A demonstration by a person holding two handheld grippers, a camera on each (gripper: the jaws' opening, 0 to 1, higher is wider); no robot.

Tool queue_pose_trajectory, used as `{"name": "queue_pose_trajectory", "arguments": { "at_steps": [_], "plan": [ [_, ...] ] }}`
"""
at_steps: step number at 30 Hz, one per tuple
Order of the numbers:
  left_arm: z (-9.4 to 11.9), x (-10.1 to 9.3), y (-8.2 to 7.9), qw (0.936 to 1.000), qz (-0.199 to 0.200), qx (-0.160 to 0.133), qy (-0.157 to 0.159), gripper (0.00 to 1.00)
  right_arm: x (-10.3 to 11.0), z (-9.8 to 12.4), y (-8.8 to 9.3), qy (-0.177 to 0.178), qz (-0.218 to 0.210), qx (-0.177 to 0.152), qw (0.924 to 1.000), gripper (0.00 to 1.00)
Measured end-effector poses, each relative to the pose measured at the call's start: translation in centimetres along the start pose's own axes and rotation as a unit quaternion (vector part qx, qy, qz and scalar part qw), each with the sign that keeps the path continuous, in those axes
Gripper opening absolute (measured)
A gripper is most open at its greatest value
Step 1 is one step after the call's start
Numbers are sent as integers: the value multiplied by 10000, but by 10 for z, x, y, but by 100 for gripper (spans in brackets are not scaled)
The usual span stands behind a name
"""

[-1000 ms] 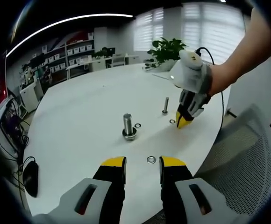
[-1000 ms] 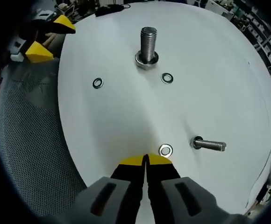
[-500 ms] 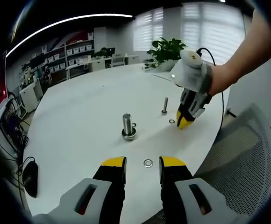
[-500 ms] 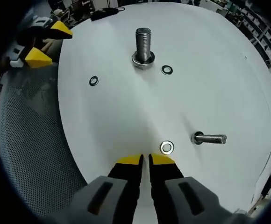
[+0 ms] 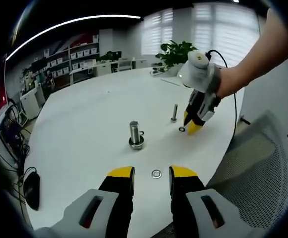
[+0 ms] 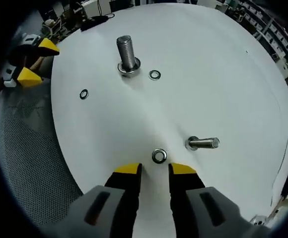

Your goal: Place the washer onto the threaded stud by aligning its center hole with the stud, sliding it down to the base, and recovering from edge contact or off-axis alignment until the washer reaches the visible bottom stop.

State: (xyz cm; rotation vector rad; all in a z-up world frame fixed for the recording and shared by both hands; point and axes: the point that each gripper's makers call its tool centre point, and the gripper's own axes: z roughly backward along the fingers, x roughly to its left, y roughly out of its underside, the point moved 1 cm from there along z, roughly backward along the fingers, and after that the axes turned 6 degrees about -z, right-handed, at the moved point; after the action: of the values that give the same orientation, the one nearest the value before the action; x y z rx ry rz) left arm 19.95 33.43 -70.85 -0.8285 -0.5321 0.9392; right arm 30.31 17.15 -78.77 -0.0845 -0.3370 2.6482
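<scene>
Three washers (image 6: 159,155) and two studs (image 6: 127,55) on the white surface (image 6: 223,79); both tools, right (image 6: 152,169) and left (image 5: 151,172), gape empty.

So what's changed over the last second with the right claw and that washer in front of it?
The right claw has opened: its jaws were shut a second ago and now stand apart just short of the washer, which lies flat on the table, not gripped. The left claw stays open; both studs are unmoved.
</scene>
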Motion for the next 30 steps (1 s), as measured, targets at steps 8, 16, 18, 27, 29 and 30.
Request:
{"name": "queue_pose_trajectory", "arguments": {
  "at_steps": [8,16,18,27,29,30],
  "plan": [
    [0,0,1,10000,7,14,2,26,-3,-3,-4,-10,28,21,10000,24],
    [-1,0,0,10000,1,10,5,26,-3,-4,-5,-123,140,85,9998,22],
    [-1,0,0,10000,-5,11,6,26,-4,-5,-6,-112,127,115,9998,20],
    [-1,0,0,10000,-20,19,2,26,-7,-5,-8,-100,278,245,9993,16],
    [-1,0,0,10000,-11,24,3,26,-6,-6,-8,-99,342,346,9988,16],
    [-1,1,0,10000,-14,15,0,26,-6,-6,-9,-98,386,374,9985,16]
  ]
}}
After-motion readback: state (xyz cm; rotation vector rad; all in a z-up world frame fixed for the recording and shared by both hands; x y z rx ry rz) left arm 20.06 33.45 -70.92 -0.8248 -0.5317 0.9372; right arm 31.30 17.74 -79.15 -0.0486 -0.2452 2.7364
